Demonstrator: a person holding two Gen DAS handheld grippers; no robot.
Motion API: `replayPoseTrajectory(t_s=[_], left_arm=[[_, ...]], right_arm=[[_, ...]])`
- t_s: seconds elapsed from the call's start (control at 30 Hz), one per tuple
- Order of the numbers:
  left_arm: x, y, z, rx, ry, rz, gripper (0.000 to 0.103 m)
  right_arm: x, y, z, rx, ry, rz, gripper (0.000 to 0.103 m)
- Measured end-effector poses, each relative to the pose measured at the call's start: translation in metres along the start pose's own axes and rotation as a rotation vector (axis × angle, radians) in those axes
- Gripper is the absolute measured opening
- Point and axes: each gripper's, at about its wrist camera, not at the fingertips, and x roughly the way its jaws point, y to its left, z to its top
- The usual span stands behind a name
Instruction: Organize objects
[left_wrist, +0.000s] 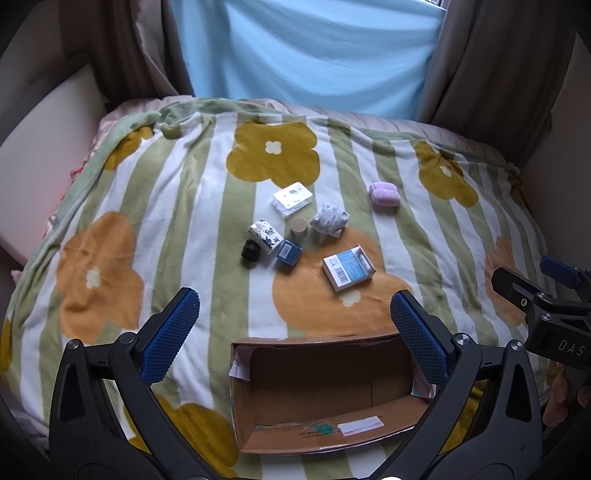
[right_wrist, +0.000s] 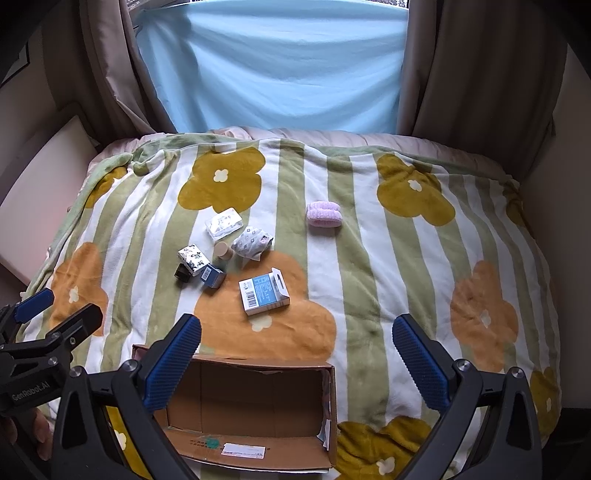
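An open cardboard box (left_wrist: 325, 435) (right_wrist: 258, 446) stands empty on the flowered blanket near me. Beyond it lie a white and blue carton (left_wrist: 348, 268) (right_wrist: 263, 292), a small dark blue box (left_wrist: 288, 253) (right_wrist: 212, 277), a black object (left_wrist: 250, 250) (right_wrist: 181, 273), a floral box (left_wrist: 264, 234) (right_wrist: 192, 258), a round tan lid (left_wrist: 299, 225) (right_wrist: 222, 250), a patterned cloth bundle (left_wrist: 328, 219) (right_wrist: 252, 242), a clear case (left_wrist: 292, 198) (right_wrist: 223, 222) and a pink sock roll (left_wrist: 384, 194) (right_wrist: 324, 214). My left gripper (left_wrist: 293, 332) is open above the box. My right gripper (right_wrist: 297, 358) is open to the box's right.
The blanket (left_wrist: 177, 206) covers a bed. A blue sheet (left_wrist: 306, 51) hangs between brown curtains at the back. A cream headboard panel (left_wrist: 44, 155) stands at the left. The right gripper (left_wrist: 546, 295) shows at the left wrist view's right edge; the left gripper (right_wrist: 44, 325) shows at the right wrist view's left edge.
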Motion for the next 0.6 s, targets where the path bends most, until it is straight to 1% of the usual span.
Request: replayPoseTrajectory(t_s=[0.6], left_arm=[[0.0003,-0.0008,0.0020,-0.004,-0.001,-0.013,0.102]], right_arm=[[-0.0022,0.0006,-0.0004,0.022,0.006,-0.008,0.103]])
